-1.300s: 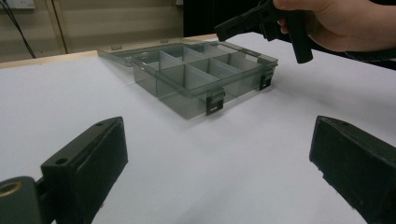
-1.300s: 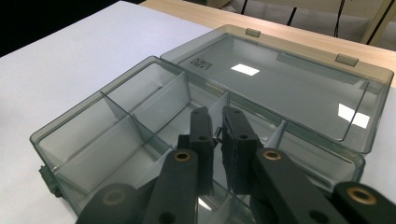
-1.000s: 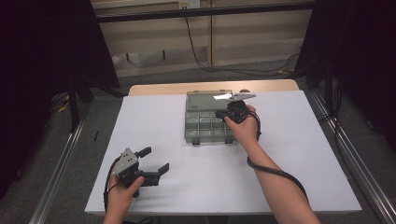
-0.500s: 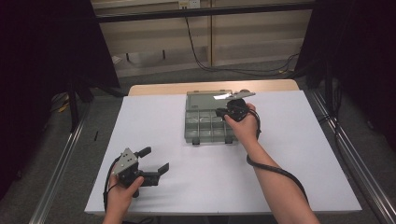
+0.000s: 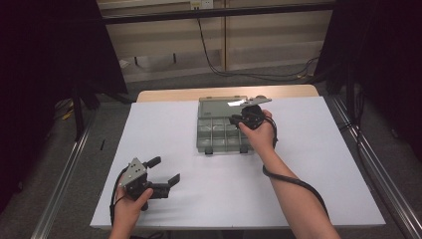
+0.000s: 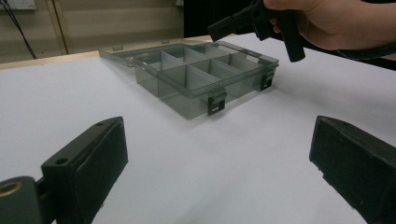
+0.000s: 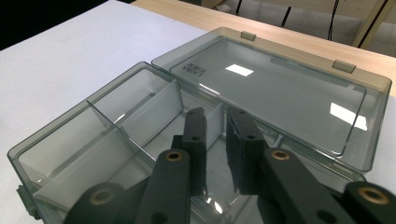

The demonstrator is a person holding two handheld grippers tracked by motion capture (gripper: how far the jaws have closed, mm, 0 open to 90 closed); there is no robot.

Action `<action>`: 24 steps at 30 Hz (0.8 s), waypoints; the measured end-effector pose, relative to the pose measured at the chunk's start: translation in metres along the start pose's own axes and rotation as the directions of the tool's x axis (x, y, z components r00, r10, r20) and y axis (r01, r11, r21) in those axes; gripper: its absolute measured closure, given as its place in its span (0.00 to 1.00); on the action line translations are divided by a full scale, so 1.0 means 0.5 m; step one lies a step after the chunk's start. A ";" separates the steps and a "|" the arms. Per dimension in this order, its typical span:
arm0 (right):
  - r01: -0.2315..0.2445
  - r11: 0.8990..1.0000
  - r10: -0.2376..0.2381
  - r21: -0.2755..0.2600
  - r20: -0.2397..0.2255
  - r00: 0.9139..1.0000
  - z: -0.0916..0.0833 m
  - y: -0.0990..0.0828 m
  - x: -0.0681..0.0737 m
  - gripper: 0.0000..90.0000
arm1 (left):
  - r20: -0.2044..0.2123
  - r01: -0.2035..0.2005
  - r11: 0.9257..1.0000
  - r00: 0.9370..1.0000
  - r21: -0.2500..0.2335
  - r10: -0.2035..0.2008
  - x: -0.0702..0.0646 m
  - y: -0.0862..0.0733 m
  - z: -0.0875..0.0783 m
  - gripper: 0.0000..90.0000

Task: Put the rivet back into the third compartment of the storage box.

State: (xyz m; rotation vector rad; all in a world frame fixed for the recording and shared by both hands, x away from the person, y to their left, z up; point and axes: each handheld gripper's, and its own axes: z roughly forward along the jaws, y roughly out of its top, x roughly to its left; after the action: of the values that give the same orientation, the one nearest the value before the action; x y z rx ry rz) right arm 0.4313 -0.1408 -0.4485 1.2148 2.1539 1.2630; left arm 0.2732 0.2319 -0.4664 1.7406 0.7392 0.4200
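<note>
We see a bright white table under light from above, and the room around it is very dark, almost black at both sides. The clear lid of the plastic box shines with white square spots of glare. Shadows on the table are soft and small. In the left gripper view, the near black jaws look blurry, and the box farther off is a bit soft too. The high view looks a little grainy.
</note>
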 end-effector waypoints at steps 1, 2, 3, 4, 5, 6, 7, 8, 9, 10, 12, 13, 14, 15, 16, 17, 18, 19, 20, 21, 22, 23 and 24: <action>-0.002 1.000 0.002 -0.004 0.002 1.000 -0.002 -0.001 -0.001 0.85 | 0.000 0.000 1.000 1.000 -0.001 0.000 0.000 0.000 0.000 0.05; -0.005 1.000 0.005 -0.006 0.000 1.000 -0.004 -0.002 -0.001 0.84 | 0.000 0.000 1.000 1.000 0.000 0.000 0.000 0.000 0.000 0.05; -0.006 1.000 0.006 -0.006 0.004 1.000 -0.006 -0.003 -0.002 0.83 | -0.001 0.000 1.000 1.000 -0.001 0.000 0.000 0.000 0.000 0.05; -0.009 1.000 0.009 -0.008 0.003 1.000 -0.008 -0.004 -0.004 0.82 | 0.000 -0.001 1.000 1.000 -0.001 0.001 -0.001 0.000 0.000 0.05; -0.017 1.000 0.017 -0.012 -0.001 1.000 -0.011 -0.005 -0.005 0.81 | -0.001 -0.002 1.000 1.000 -0.003 0.002 -0.001 0.000 0.000 0.05; -0.020 1.000 0.020 -0.015 -0.004 1.000 -0.013 -0.007 -0.006 0.80 | -0.001 -0.002 1.000 1.000 -0.003 0.002 -0.002 0.001 0.001 0.05; -0.022 1.000 0.022 -0.017 -0.004 1.000 -0.016 -0.008 -0.007 0.78 | -0.002 -0.005 1.000 1.000 -0.001 0.005 -0.002 0.001 0.001 0.05; -0.021 1.000 0.021 -0.021 -0.004 1.000 -0.019 -0.010 -0.009 0.76 | -0.001 -0.004 1.000 1.000 0.001 0.004 -0.002 0.001 0.001 0.05; -0.029 0.999 0.028 -0.024 -0.008 1.000 -0.023 -0.011 -0.010 0.74 | -0.001 -0.004 1.000 1.000 0.002 0.004 -0.002 0.001 0.001 0.05; -0.028 0.999 0.028 -0.028 -0.011 1.000 -0.025 -0.012 -0.011 0.72 | -0.002 -0.007 1.000 1.000 0.003 0.007 -0.002 0.001 0.001 0.05; -0.031 0.999 0.031 -0.037 -0.016 0.999 -0.032 -0.016 -0.013 0.69 | -0.001 -0.005 1.000 1.000 0.003 0.005 -0.002 0.001 0.002 0.05; -0.034 0.999 0.033 -0.038 -0.016 0.999 -0.034 -0.017 -0.013 0.67 | -0.001 -0.006 1.000 1.000 0.005 0.006 -0.003 0.000 0.002 0.05; -0.035 0.999 0.034 -0.041 -0.021 0.999 -0.038 -0.018 -0.013 0.65 | -0.003 -0.007 1.000 1.000 0.004 0.007 -0.003 0.001 0.003 0.05; -0.036 0.998 0.035 -0.047 -0.024 0.999 -0.041 -0.018 -0.013 0.63 | 0.000 -0.005 1.000 1.000 0.004 0.005 -0.004 0.000 0.003 0.05; -0.038 0.998 0.037 -0.052 -0.026 0.999 -0.043 -0.018 -0.012 0.61 | -0.003 -0.007 1.000 1.000 0.008 0.007 -0.005 0.001 0.003 0.05; -0.038 0.998 0.037 -0.055 -0.028 0.999 -0.046 -0.018 -0.012 0.58 | 0.001 -0.007 1.000 1.000 0.006 0.007 -0.005 0.001 0.004 0.05; -0.037 0.998 0.036 -0.057 -0.027 0.999 -0.048 -0.018 -0.012 0.56 | 0.002 -0.009 1.000 1.000 0.006 0.009 -0.006 0.001 0.004 0.05; -0.039 0.998 0.037 -0.056 -0.029 0.999 -0.050 -0.018 -0.012 0.53 | 0.003 -0.008 1.000 1.000 0.005 0.008 -0.006 0.001 0.004 0.05; -0.047 0.997 0.046 -0.054 -0.030 0.999 -0.052 -0.018 -0.012 0.51 | 0.003 -0.010 1.000 1.000 0.007 0.010 -0.007 0.001 0.004 0.05; -0.049 0.997 0.048 -0.057 -0.031 0.998 -0.054 -0.018 -0.011 0.50 | 0.003 -0.010 1.000 1.000 0.007 0.010 -0.007 0.001 0.004 0.05; -0.046 0.997 0.044 -0.059 -0.031 0.999 -0.055 -0.018 -0.012 0.47 | 0.003 -0.010 1.000 1.000 0.007 0.010 -0.007 0.001 0.004 0.05; -0.050 0.997 0.048 -0.059 -0.028 0.998 -0.057 -0.018 -0.012 0.43 | 0.003 -0.010 1.000 1.000 0.006 0.010 -0.007 0.001 0.003 0.05; -0.050 0.997 0.049 -0.059 -0.025 0.998 -0.057 -0.019 -0.012 0.40 | 0.005 -0.011 1.000 1.000 0.006 0.011 -0.006 0.001 0.003 0.05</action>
State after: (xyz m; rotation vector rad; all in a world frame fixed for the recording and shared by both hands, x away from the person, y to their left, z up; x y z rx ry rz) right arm 0.4111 -0.1629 -0.4417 1.2421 2.0986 1.3591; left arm 0.2718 0.2287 -0.4662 1.7512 0.7286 0.4214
